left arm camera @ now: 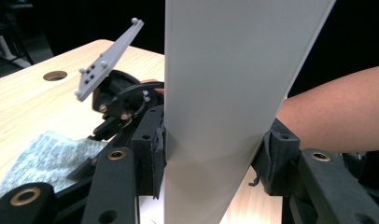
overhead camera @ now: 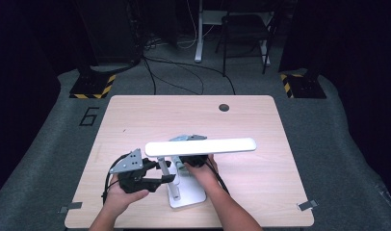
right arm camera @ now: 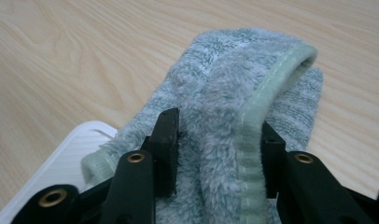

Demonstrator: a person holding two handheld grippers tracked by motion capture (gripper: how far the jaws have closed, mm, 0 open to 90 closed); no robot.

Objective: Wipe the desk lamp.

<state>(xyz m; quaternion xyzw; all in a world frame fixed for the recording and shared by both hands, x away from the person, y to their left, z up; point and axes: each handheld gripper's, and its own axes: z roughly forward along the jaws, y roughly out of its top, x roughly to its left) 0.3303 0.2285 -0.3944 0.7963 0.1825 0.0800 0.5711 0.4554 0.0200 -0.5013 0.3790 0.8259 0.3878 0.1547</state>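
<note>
A white desk lamp stands near the table's front edge, its flat base (overhead camera: 186,196) under a long bar head (overhead camera: 201,147) that lies level. My left gripper (overhead camera: 165,174) is shut on the lamp's flat white arm (left arm camera: 225,93), with both pads against its sides in the left gripper view. Just right of it, under the head, my right gripper (overhead camera: 191,162) is shut on a fold of a fluffy grey-green cloth (right arm camera: 225,93). The cloth lies on the table beside the base's corner (right arm camera: 61,163) and appears again as a grey-green patch (left arm camera: 43,158) in the left gripper view.
The wooden table (overhead camera: 136,120) has a round cable hole (overhead camera: 224,107) near its far edge. Beyond the table lie grey floor, cables and stand feet with yellow-black tape (overhead camera: 92,86). The person's forearms come in from the front edge.
</note>
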